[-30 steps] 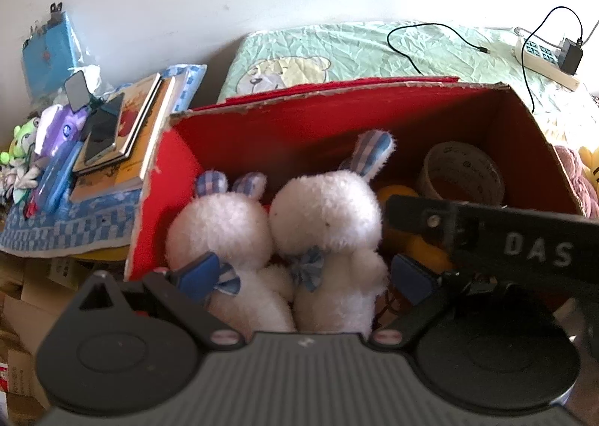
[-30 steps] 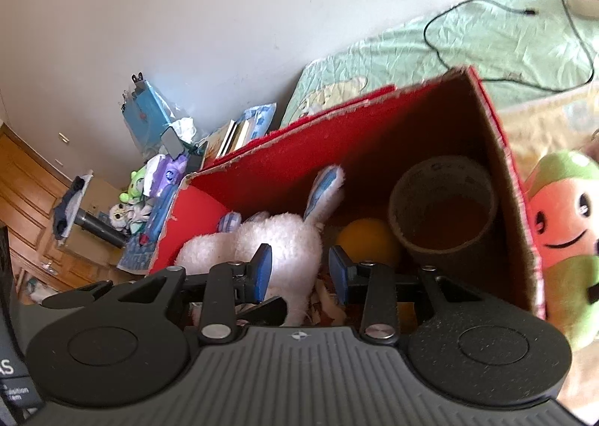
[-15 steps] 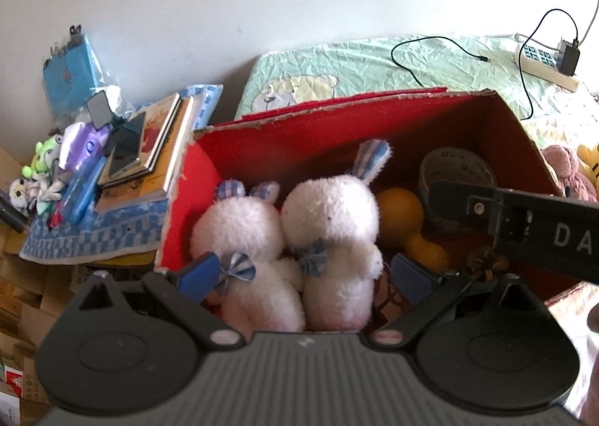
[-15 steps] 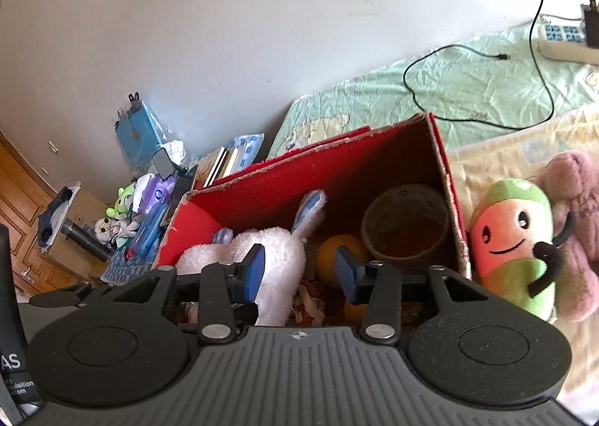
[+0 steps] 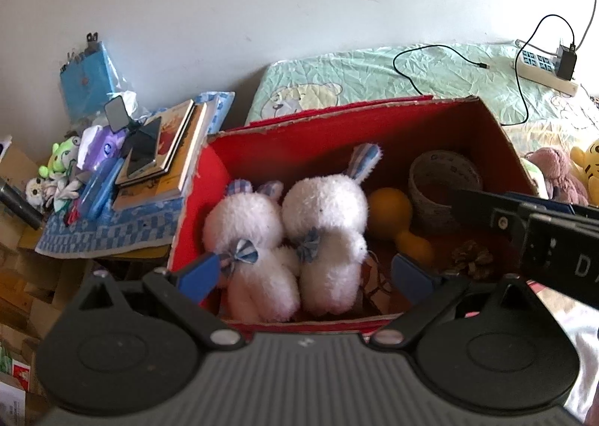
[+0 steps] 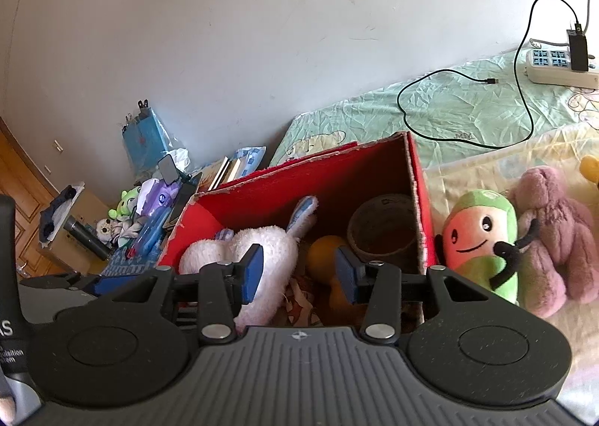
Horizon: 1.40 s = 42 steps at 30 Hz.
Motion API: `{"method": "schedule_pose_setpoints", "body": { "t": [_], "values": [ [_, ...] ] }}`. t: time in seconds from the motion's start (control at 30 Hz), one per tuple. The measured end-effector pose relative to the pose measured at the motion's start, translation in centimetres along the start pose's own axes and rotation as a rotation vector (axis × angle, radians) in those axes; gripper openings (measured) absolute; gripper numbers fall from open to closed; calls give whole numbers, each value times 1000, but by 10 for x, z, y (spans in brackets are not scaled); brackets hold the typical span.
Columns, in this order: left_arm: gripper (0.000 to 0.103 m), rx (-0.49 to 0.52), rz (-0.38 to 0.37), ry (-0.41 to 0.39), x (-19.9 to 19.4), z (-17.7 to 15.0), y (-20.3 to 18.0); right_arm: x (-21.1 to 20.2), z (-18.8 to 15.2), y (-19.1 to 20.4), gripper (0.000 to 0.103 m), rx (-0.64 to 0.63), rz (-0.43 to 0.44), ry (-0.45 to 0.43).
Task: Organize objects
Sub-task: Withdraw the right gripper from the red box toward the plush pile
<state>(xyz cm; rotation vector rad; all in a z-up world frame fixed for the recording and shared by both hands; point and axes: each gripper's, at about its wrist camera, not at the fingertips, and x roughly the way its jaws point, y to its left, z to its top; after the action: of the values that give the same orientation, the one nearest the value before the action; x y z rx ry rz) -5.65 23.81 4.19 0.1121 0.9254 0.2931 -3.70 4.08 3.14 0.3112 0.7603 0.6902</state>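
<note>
Left gripper (image 5: 305, 276): fingers spread wide, nothing between them. Right gripper (image 6: 298, 272): fingers also spread, empty. Both hang above the near rim of the red box (image 5: 374, 126).

Beyond the left fingers, inside the box: two white plush rabbits (image 5: 288, 231) side by side, an orange toy (image 5: 389, 208) just past the right-hand finger, a tape roll (image 5: 443, 182) farther back.

Outside the box, on the bed, off beyond the right gripper's outer finger: green-and-pink plush (image 6: 483, 242) leaning against a purple plush (image 6: 554, 238).

Risks, as I judge them:
- Green plush touches the purple one; a loose pinch could drag both.
- Soft pile may slip from the fingers mid-carry.
- Box is crowded; a drop on the rabbits could roll out.
- The two grippers sit close; a swing could knock them together.
</note>
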Motion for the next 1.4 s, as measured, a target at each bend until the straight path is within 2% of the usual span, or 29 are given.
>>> {"method": "schedule_pose_setpoints", "body": {
  "t": [0.37, 0.73, 0.93, 1.4],
  "values": [
    [99, -24, 35, -8, -25, 7, -45, -36, 11, -35, 46, -11, 42, 9],
    [99, 16, 38, -12, -40, 16, -114, -74, 19, -92, 46, 26, 16, -1],
    [99, 55, 22, -26, -49, 17, -153, -93, 18, -124, 46, 62, -6, -3],
    [99, 153, -80, -20, -59, 12, -238, -137, 8, -193, 46, 147, -100, -16]
  ]
}}
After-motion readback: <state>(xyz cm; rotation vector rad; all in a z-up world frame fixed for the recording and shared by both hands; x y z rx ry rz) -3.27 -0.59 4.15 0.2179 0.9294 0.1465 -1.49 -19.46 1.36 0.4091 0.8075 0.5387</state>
